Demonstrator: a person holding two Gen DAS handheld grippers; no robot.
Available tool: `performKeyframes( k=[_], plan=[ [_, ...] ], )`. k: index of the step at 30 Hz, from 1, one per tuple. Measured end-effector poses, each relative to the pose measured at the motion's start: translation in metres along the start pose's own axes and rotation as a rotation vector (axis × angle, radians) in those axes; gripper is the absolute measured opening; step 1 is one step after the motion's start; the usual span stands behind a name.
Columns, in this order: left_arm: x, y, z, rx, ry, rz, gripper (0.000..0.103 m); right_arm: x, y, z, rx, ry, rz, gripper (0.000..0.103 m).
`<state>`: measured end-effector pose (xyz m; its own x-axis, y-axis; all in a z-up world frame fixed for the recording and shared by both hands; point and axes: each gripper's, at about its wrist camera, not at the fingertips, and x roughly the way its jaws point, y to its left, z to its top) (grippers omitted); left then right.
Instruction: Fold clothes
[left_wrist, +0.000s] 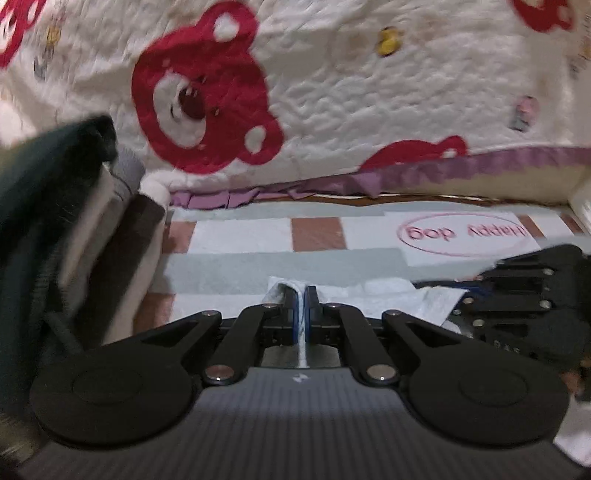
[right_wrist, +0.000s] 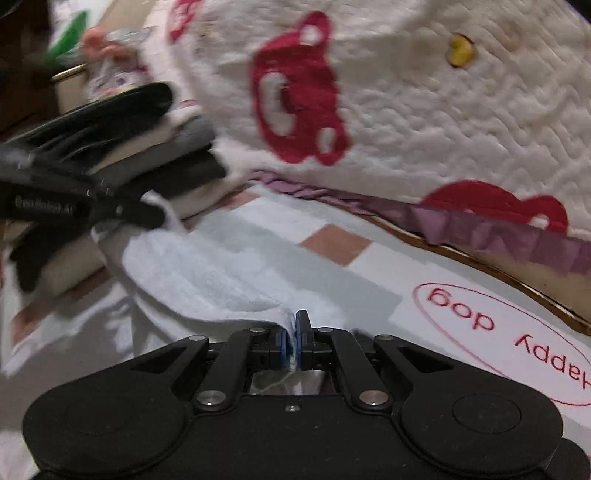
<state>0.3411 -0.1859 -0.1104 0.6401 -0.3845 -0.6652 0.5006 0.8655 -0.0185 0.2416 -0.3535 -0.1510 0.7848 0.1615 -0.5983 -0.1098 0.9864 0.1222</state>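
- Two grippers are in my hands, and each one pinches the same pale blue cloth.
- My left gripper has its two fingers pressed almost together, with a thin edge of the cloth squeezed between the blue pads.
- My right gripper is squeezed tight in the same way, and a bit of the cloth sticks out between its fingers.
- From my right gripper, the cloth runs ahead and to the left, up to my left gripper, which holds the far end.
- From my left gripper, the cloth lies just to the right, and my right gripper is close on that side.
- Under the cloth is a bed sheet with grey, white and brown squares and the words "happy dog" in a pink ring.
- Left of my left gripper sits a pile of folded clothes, dark green on top, then cream, grey and dark brown.
- Ahead of both grippers is a white quilt with big red bear faces and a purple frilly edge.
- Both pictures are a bit blurry.
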Motion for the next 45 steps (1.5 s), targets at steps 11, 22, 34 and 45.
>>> performKeyframes(
  k=[11,22,34,45],
  plan=[
    [0.021,0.029,-0.020,-0.162,-0.130,-0.004,0.029,0.016,-0.092,-0.017,0.565,0.000,0.100,0.063],
    [-0.005,0.009,-0.063,0.087,0.051,-0.256,0.057,0.006,-0.060,-0.042,0.419,0.242,0.369,0.063],
    [0.053,0.031,-0.055,-0.094,0.104,-0.063,0.057,0.083,-0.040,0.016,0.287,0.163,0.211,0.008],
    [0.071,0.038,-0.035,-0.176,0.033,0.127,0.059,0.080,-0.073,0.022,0.364,0.081,0.081,0.041]
  ],
)
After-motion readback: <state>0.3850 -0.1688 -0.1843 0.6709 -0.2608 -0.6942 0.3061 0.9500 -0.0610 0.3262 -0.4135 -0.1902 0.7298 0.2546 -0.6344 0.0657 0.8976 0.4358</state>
